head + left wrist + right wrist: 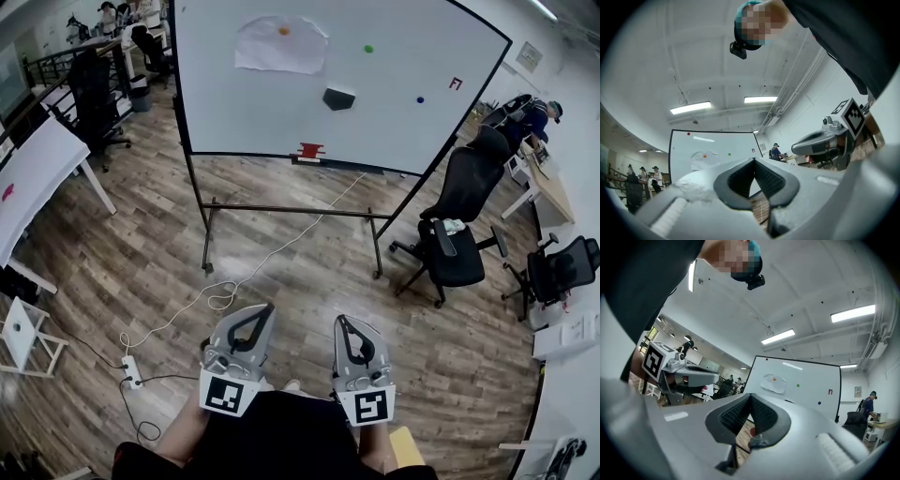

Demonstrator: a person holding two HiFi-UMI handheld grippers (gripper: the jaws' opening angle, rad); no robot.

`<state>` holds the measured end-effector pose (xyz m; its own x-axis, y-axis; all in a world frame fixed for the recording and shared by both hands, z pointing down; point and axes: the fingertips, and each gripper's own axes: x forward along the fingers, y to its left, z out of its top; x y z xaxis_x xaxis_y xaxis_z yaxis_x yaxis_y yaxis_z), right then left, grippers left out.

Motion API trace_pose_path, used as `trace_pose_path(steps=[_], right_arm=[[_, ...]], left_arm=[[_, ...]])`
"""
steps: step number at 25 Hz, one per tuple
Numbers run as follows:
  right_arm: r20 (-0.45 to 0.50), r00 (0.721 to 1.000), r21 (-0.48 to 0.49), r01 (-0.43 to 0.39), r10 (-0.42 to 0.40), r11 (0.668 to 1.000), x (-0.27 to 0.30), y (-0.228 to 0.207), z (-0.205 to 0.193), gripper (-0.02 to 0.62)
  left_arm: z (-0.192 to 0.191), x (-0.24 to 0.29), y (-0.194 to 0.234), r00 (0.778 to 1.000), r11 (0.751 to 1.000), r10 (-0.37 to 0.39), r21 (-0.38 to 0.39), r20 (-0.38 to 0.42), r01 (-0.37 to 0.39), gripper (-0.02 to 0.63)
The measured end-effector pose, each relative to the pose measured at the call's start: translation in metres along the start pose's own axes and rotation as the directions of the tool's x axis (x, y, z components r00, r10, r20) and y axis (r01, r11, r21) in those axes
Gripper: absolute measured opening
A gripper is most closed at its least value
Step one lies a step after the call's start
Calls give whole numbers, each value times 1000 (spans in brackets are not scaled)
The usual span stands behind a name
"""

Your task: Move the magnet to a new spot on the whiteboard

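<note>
Two pairs of jaws together, empty: left gripper [265,309], right gripper [339,322], well apart from whiteboard [412,131].

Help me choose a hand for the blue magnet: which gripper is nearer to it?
Right. The right gripper is below the blue magnet and slightly left of it; the left gripper is farther left. Both are far from the whiteboard.

An open office: a whiteboard [375,103] ahead of the right gripper [340,321], swivel chairs [455,239] to its right, desks [33,173] at both sides.
</note>
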<state>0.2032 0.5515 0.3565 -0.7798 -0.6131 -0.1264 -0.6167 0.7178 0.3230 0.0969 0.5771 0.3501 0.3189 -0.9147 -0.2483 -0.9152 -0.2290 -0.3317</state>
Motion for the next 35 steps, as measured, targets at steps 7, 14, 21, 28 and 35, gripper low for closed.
trace_pose_path(steps=[7,14,21,28,35], right_arm=[[11,1000,-20,18,-18,1000,32,17,-1,2],[-5,1000,4,23,-23,1000,55,33,-8,3],[4,1000,21,26,-27,999,77,23,-14,3],[16,1000,-9,13,-13,1000,103,0,-32,3],[7,1000,-19,22,-22,1000,131,-48,-53,3]], left_arm=[[-18,-8,33,1000,1000,2,-10,2,-2,2],[-37,-11,56,1000,1000,-8,-29,-12,7,2],[-48,6,70,1000,1000,-13,-23,-20,13,2],[-63,36,80,1000,1000,8,-14,-15,-8,2],[-80,95,83,1000,1000,-6,-10,-12,6,2]])
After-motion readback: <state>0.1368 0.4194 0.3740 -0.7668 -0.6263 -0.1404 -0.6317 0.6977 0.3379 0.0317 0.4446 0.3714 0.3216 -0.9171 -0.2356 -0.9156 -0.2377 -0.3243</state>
